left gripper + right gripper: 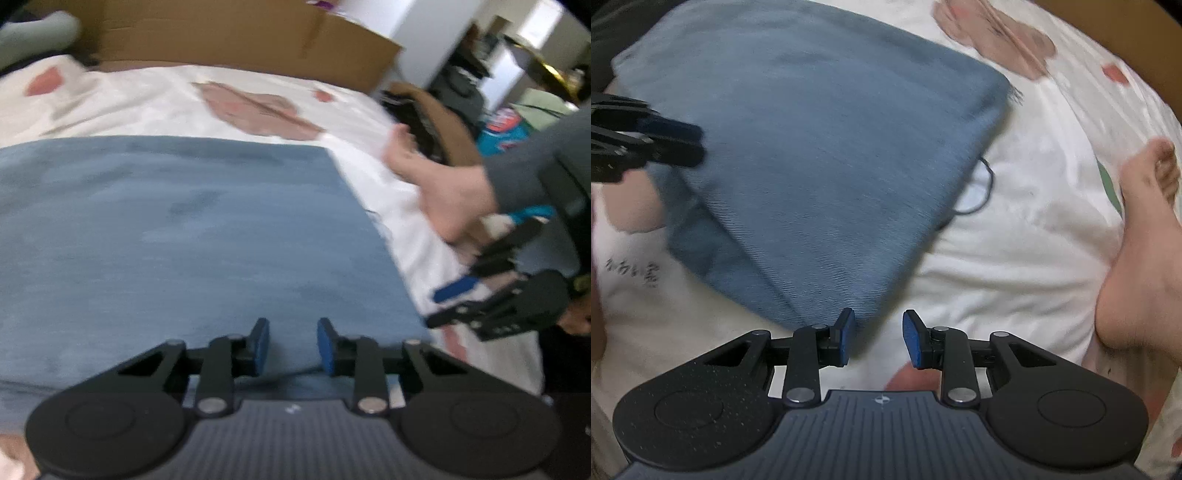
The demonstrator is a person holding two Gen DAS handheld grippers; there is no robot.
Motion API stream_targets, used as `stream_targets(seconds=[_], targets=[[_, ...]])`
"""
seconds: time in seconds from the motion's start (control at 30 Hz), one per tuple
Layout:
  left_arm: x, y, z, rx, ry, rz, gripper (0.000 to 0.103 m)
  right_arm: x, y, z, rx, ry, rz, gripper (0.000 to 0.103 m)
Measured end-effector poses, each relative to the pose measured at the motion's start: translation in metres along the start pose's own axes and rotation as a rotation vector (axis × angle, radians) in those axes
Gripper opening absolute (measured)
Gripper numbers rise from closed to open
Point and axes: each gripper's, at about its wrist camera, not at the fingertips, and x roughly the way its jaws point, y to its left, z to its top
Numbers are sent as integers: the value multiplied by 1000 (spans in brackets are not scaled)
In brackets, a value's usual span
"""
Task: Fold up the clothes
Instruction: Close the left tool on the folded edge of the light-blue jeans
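I see a white bedsheet (155, 103) printed with pink and brown shapes, and a bare foot (1137, 258) resting on it. A cardboard box (236, 33) stands along the bed's far edge. Beyond the bed, a blue-and-red bag (504, 127) sits among blurred clutter.

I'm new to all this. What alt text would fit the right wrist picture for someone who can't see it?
A folded blue cloth lies on a white printed bedsheet, with the right gripper open and empty just above its near corner. The left gripper reaches in at the left edge, and a bare foot rests at right.
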Motion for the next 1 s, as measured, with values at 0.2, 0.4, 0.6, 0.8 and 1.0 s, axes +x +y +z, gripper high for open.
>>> stream_targets(seconds=[0.2,0.4,0.6,0.8,1.0], targets=[[4,-19,-6,88,55,-50,14,-14,15,-4,-80,-57,6,35],[2,-30,-9,164,108,-44,7,-8,18,2,-77,-68,43,35],[6,-33,-2,212,155,-56,7,7,13,1,-65,-23,73,35],[28,-41,-16,289,256,-23,6,20,8,-2,-65,-5,80,35],[44,-44,-30,333,254,-12,6,18,-5,-1,16,-26,107,35]])
